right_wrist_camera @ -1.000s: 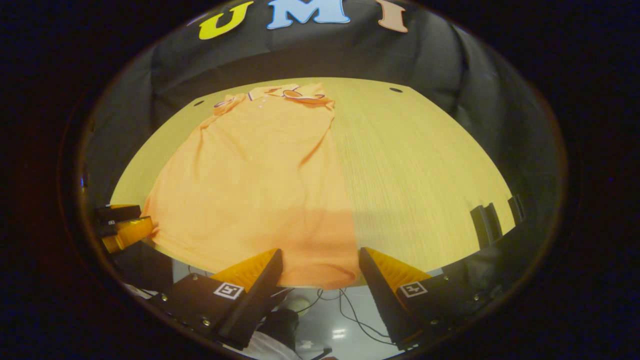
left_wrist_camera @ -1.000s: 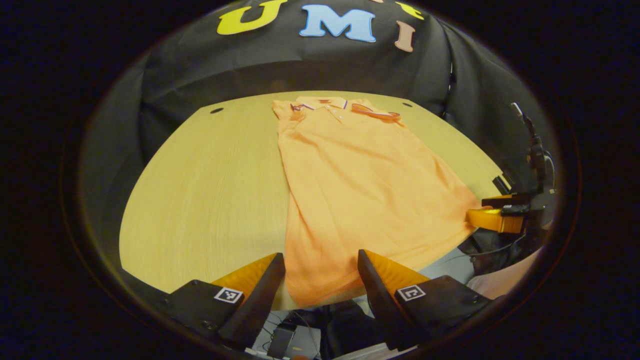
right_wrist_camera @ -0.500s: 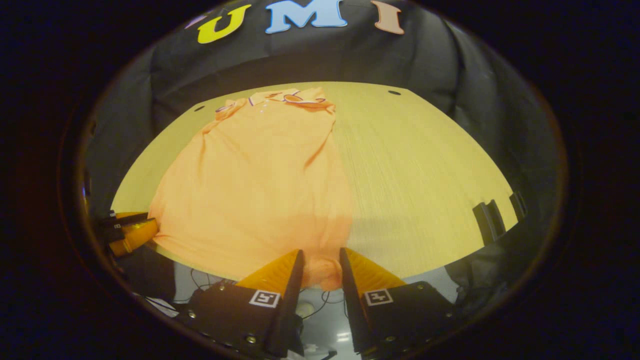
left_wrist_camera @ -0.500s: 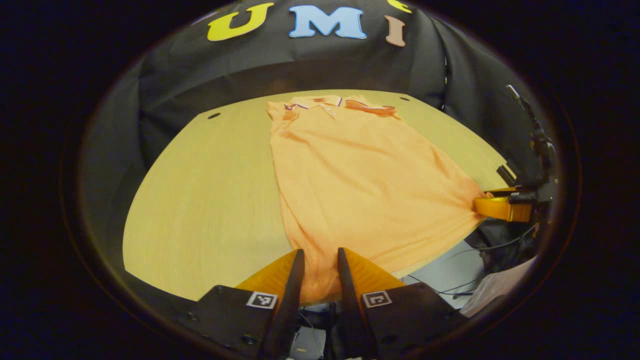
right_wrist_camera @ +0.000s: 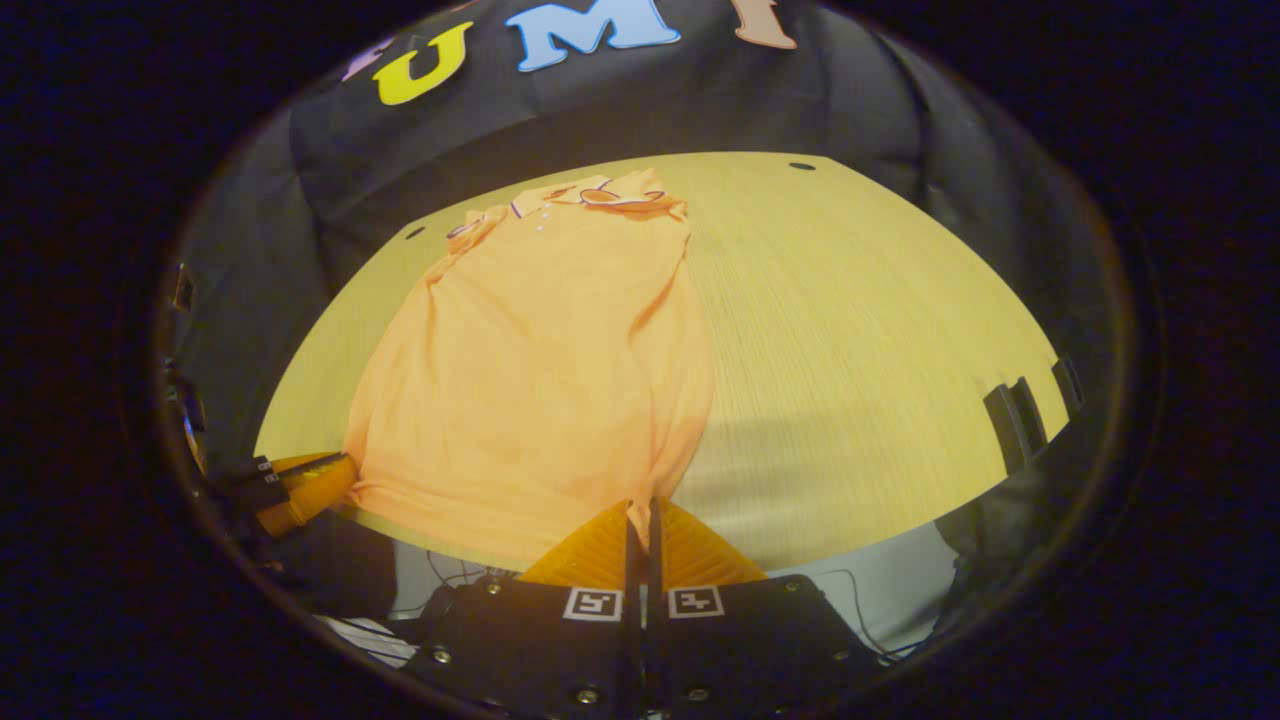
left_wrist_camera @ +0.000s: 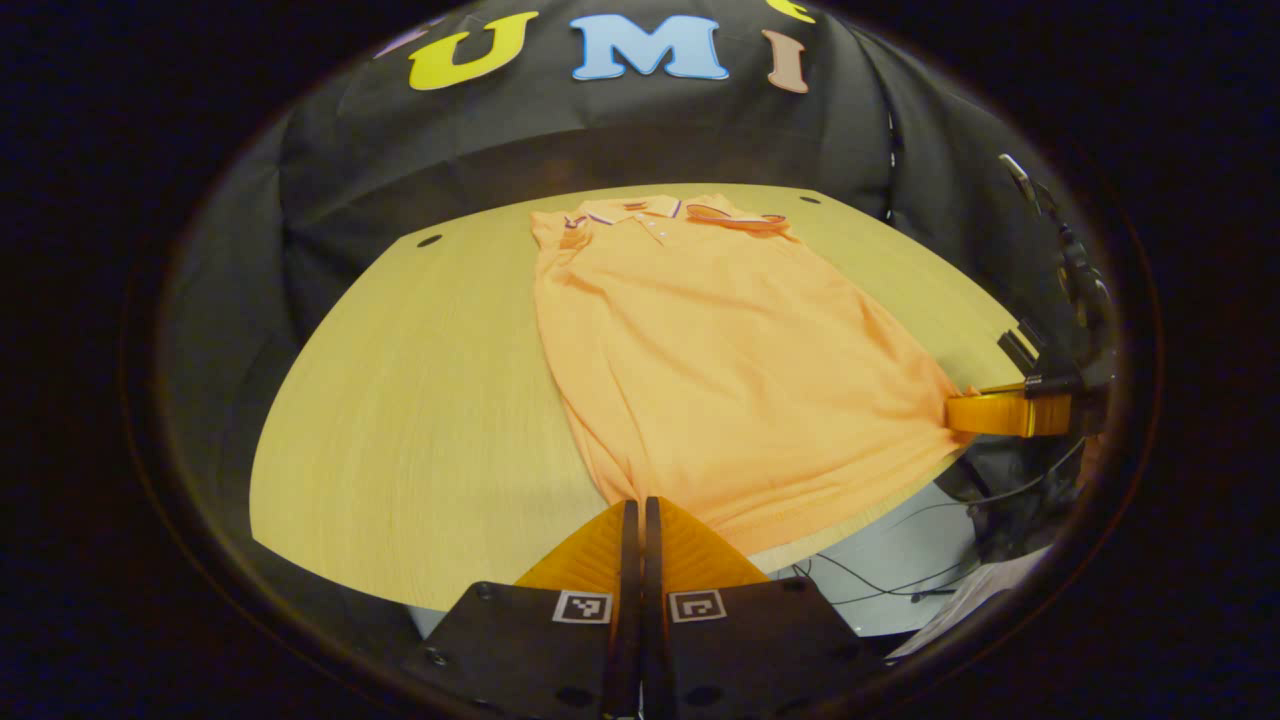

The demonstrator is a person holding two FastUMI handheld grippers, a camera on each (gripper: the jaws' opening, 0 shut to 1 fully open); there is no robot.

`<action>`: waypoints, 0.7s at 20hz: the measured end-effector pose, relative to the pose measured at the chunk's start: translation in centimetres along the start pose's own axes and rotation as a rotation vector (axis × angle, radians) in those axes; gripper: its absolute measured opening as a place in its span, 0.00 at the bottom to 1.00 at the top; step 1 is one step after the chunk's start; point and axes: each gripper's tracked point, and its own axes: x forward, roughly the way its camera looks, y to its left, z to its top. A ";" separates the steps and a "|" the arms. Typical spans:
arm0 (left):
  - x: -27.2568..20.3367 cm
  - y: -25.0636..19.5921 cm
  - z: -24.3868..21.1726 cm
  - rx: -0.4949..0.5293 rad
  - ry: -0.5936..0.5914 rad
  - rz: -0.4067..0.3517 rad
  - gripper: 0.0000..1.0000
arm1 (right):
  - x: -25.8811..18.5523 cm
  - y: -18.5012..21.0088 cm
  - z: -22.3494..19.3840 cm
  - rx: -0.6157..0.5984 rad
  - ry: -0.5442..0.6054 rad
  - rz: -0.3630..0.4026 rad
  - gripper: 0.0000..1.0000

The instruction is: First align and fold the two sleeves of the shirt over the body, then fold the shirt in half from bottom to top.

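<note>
An orange polo shirt [left_wrist_camera: 720, 370] lies flat on the wooden table [left_wrist_camera: 420, 400], collar at the far side, both sleeves folded in over the body. My left gripper [left_wrist_camera: 636, 510] is shut on the shirt's bottom hem at its left corner. In the right gripper view the shirt [right_wrist_camera: 540, 360] stretches away from me, and my right gripper [right_wrist_camera: 640, 512] is shut on the hem at the right corner. Each gripper also appears at the other view's edge: the right gripper [left_wrist_camera: 1005, 413] in the left gripper view, the left gripper [right_wrist_camera: 300, 490] in the right gripper view.
The table's near edge [left_wrist_camera: 860, 525] runs just under the hem, with cables on a pale floor [left_wrist_camera: 900, 570] below. Small dark holes [left_wrist_camera: 430, 241] mark the tabletop's far corners. Dark brackets [right_wrist_camera: 1015, 425] sit at the table's right edge.
Both grippers went from wide open to shut on the shirt's bottom hem. The hem corners have gathered between the fingers and lifted slightly off the table edge.
</note>
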 end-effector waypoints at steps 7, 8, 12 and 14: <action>-2.2 0.8 7.2 -0.015 -0.134 0.020 0.07 | -3.2 0.9 7.8 -0.010 -0.149 0.028 0.02; -2.2 0.8 8.7 -0.017 -0.157 0.021 0.07 | -3.4 1.1 9.1 -0.023 -0.172 0.025 0.02; -2.8 0.8 13.6 -0.026 -0.234 0.027 0.07 | -3.6 1.5 14.0 -0.065 -0.237 0.015 0.02; -2.3 0.9 15.5 -0.025 -0.257 0.027 0.07 | -3.1 1.5 16.1 -0.091 -0.256 0.004 0.02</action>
